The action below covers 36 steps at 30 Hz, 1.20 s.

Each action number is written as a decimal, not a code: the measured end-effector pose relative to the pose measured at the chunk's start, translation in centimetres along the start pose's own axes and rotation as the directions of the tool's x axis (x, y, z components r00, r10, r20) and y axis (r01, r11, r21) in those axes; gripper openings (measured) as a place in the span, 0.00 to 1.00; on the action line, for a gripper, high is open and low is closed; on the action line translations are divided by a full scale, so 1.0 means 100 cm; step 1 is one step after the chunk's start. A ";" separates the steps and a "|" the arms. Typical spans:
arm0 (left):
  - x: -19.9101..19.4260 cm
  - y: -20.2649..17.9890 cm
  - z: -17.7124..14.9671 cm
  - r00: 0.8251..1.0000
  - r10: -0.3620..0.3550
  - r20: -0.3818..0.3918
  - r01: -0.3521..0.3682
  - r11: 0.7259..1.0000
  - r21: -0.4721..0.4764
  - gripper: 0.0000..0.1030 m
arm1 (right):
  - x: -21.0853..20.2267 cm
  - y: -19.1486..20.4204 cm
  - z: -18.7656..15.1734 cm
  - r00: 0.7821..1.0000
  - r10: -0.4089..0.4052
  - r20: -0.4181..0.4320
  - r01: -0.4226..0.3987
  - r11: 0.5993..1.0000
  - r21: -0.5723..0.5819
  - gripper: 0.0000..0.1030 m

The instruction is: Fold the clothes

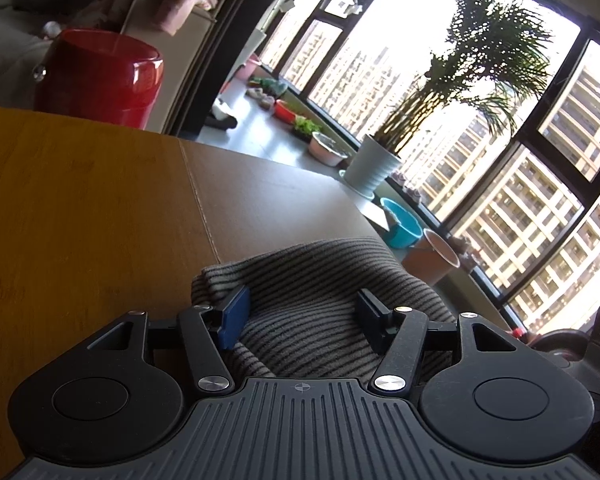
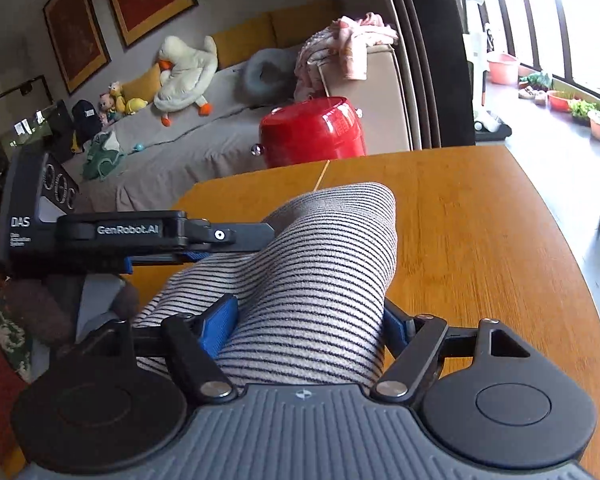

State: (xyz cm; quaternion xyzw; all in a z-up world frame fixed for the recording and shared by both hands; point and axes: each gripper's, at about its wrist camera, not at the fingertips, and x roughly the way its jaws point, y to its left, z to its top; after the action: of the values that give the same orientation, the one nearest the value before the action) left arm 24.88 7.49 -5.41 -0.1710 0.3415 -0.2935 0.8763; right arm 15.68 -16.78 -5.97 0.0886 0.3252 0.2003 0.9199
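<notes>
The striped cloth [image 2: 316,264] lies bunched on the wooden table [image 2: 480,216]. The right gripper [image 2: 308,316] spreads wide around its roll. The left gripper [image 1: 304,312] also gapes wide, fabric between its fingers.

The left wrist view sits low over the wooden table [image 1: 80,208], facing the windows [image 1: 480,160]. The right wrist view faces the sofa [image 2: 204,136]. Both closely share the striped garment [image 1: 312,296] and red stool [image 2: 312,132].
</notes>
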 end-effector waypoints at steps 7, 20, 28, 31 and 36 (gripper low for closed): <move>-0.023 -0.023 0.004 0.997 0.078 0.017 -0.079 0.996 0.051 0.80 | 0.000 -0.004 -0.007 0.999 -0.034 0.007 0.034 0.999 -0.030 0.79; -0.052 -0.035 -0.050 0.995 0.089 -0.055 -0.087 0.995 0.041 0.63 | -0.017 -0.020 -0.009 0.997 -0.011 0.075 0.012 1.000 -0.010 0.81; -0.045 -0.034 -0.058 0.997 0.062 -0.049 -0.062 0.998 -0.003 0.62 | -0.018 -0.044 -0.010 0.998 0.016 0.067 -0.023 0.995 0.098 0.75; -0.042 -0.041 -0.061 0.995 0.088 -0.037 -0.088 0.996 0.014 0.64 | -0.021 -0.053 -0.015 0.998 0.014 0.068 -0.022 0.992 0.122 0.78; -0.041 -0.043 -0.067 0.996 0.090 -0.019 -0.090 0.996 0.007 0.66 | -0.032 -0.051 -0.016 0.999 0.010 0.043 -0.015 0.994 0.110 0.79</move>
State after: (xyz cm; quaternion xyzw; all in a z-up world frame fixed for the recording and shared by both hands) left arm 16.03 6.15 -5.97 -0.1498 0.3562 -0.2563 0.8860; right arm 13.99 -22.71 -6.96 0.1455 0.3157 0.1859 0.9190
